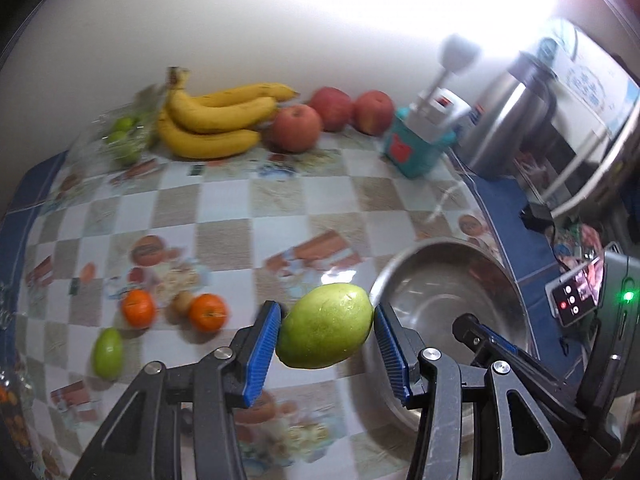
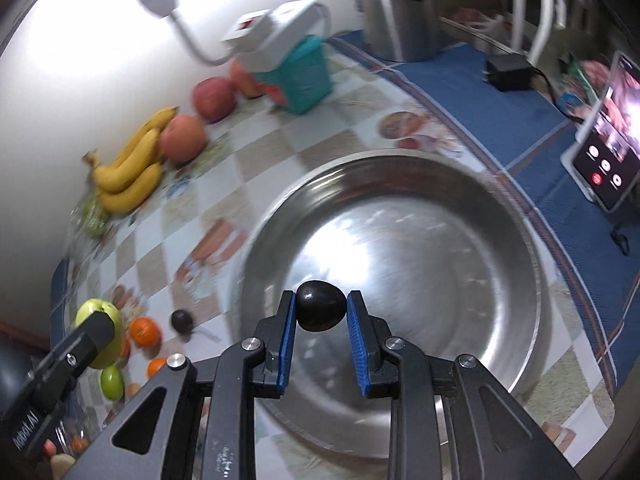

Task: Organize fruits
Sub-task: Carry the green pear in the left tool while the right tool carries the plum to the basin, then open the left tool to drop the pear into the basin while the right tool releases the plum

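Observation:
My left gripper (image 1: 326,330) is shut on a large green fruit (image 1: 325,326), held above the table just left of the steel basin (image 1: 452,280). My right gripper (image 2: 321,312) is shut on a small dark plum (image 2: 321,306), hanging over the near part of the steel basin (image 2: 500,240), which holds nothing. In the right wrist view the left gripper (image 2: 92,336) shows at lower left with the green fruit (image 2: 94,308). On the table lie two oranges (image 1: 138,308), a small green fruit (image 1: 107,352), a brownish fruit (image 1: 182,302) and another dark plum (image 2: 182,320).
Bananas (image 1: 216,120), three red apples (image 1: 298,126) and bagged green fruits (image 1: 124,136) line the wall. A teal box with a white lamp (image 1: 420,136), a steel kettle (image 1: 508,120) and a phone on a stand (image 2: 604,152) stand to the right.

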Demonstrator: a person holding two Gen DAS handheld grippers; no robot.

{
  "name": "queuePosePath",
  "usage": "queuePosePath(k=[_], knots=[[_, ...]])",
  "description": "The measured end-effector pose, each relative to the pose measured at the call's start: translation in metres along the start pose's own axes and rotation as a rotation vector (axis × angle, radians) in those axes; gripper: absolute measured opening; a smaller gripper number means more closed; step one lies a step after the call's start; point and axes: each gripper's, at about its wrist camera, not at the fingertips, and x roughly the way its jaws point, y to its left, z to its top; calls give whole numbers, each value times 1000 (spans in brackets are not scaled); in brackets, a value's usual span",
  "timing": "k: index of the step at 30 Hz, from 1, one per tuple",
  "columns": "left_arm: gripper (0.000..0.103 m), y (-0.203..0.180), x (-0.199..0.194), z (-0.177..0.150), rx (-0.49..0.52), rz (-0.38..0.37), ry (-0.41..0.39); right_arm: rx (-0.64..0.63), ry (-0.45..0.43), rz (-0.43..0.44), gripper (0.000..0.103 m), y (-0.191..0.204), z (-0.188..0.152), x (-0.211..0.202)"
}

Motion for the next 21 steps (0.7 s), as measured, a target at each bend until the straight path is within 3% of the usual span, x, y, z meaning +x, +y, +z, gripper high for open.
queuePosePath(k=[16, 21], knots=[[52, -57, 64, -17, 59, -111, 108, 103, 1, -62, 27, -51, 11, 13], [52, -66, 69, -23, 81, -101, 123, 114, 11, -77, 27, -57, 9, 16]])
